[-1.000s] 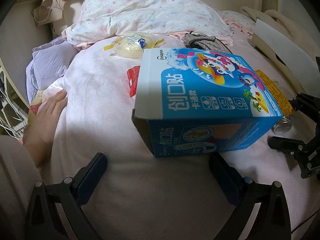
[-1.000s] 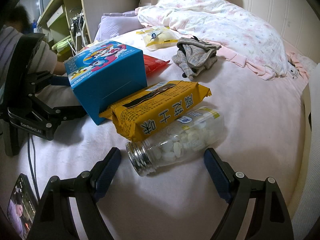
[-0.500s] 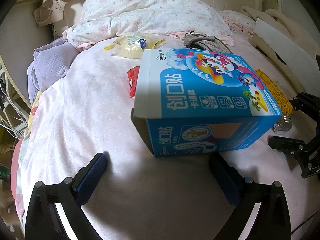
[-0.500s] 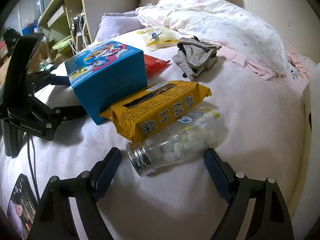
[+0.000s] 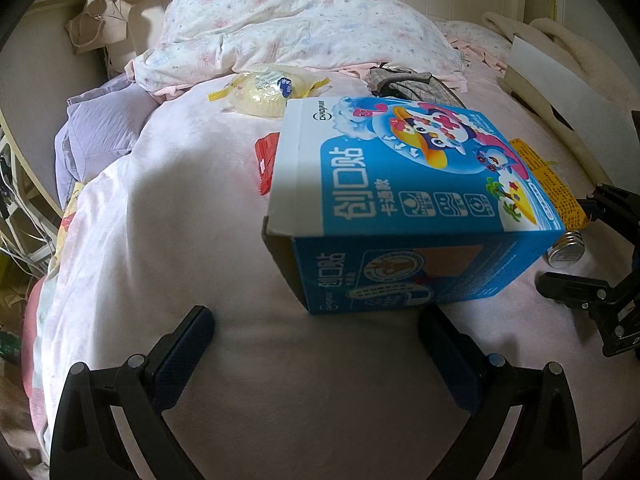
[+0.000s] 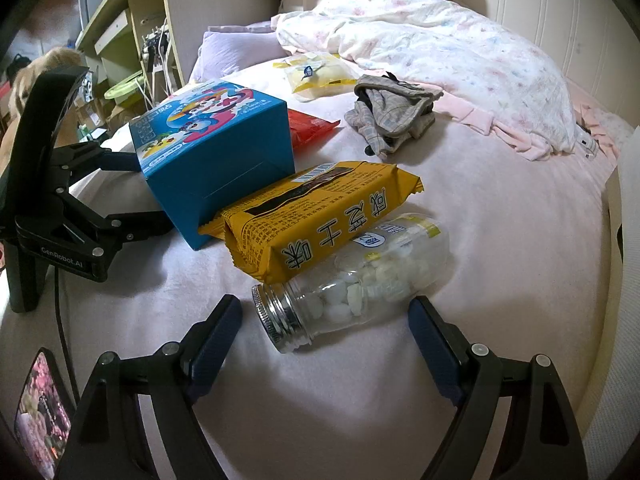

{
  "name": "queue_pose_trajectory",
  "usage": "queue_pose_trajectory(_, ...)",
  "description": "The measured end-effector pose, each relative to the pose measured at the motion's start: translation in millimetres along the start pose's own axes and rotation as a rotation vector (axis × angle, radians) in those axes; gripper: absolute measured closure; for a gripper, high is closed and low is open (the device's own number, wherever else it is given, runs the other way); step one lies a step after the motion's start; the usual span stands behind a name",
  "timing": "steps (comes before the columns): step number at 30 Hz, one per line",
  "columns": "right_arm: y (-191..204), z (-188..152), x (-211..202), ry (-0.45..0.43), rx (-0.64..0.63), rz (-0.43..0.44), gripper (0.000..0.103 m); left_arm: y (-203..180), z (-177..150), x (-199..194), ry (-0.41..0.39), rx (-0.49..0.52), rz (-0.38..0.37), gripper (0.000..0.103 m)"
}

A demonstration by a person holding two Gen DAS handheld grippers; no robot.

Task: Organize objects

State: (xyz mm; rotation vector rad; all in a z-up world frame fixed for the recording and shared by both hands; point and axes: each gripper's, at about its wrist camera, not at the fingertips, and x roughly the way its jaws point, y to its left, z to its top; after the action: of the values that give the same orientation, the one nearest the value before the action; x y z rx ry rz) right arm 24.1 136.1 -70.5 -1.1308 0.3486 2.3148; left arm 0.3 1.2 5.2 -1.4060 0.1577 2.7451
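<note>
Your left gripper (image 5: 316, 344) sits at the bottom of the left wrist frame with its jaws spread wide and nothing between them. The blue box (image 5: 412, 204) lies on the pink bed cover (image 5: 192, 208) right of centre, its near lower edge just above your right-hand finger (image 5: 448, 352); whether they touch you cannot tell. A red packet (image 5: 267, 160) pokes out from behind the box on its left, and a yellow bun packet (image 5: 264, 90) lies further up, near the flowered quilt (image 5: 304, 24). A lilac pillow (image 5: 100, 136) is at the left edge.

Your right gripper (image 6: 324, 332) is likewise wide open and holds nothing. In the right wrist frame the glass jar (image 6: 352, 288) of white tablets lies on its side in the lower centre, metal cap toward the lower left, its cap end between your two fingers but clear of both. The yellow biscuit packet (image 6: 320, 216) rests partly over the jar and leans against the blue box (image 6: 212, 152) at centre left. A crumpled checked cloth (image 6: 392, 112) lies above centre. The other gripper (image 6: 120, 196) shows at the left edge, next to the box. A phone (image 6: 40, 412) lies in the lower left corner
</note>
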Motion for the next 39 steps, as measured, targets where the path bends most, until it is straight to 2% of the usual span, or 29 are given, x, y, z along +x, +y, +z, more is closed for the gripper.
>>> queue_pose_trajectory(31, 0.4, 0.5, -0.7, 0.000, -0.001, -0.001, 0.018, -6.4, -0.9, 6.4, -0.002, 0.006, -0.010, 0.000)
queue_pose_trajectory(34, 0.4, 0.5, -0.7, 0.000, -0.001, -0.001, 0.018, -5.5, -4.9, 3.8, -0.010, 0.009, 0.009, 0.000)
queue_pose_trajectory(39, 7.3, 3.0, 3.2, 0.008, -0.018, -0.041, 0.014, -4.0, -4.4, 4.8, -0.006, 0.024, -0.008, 0.000)
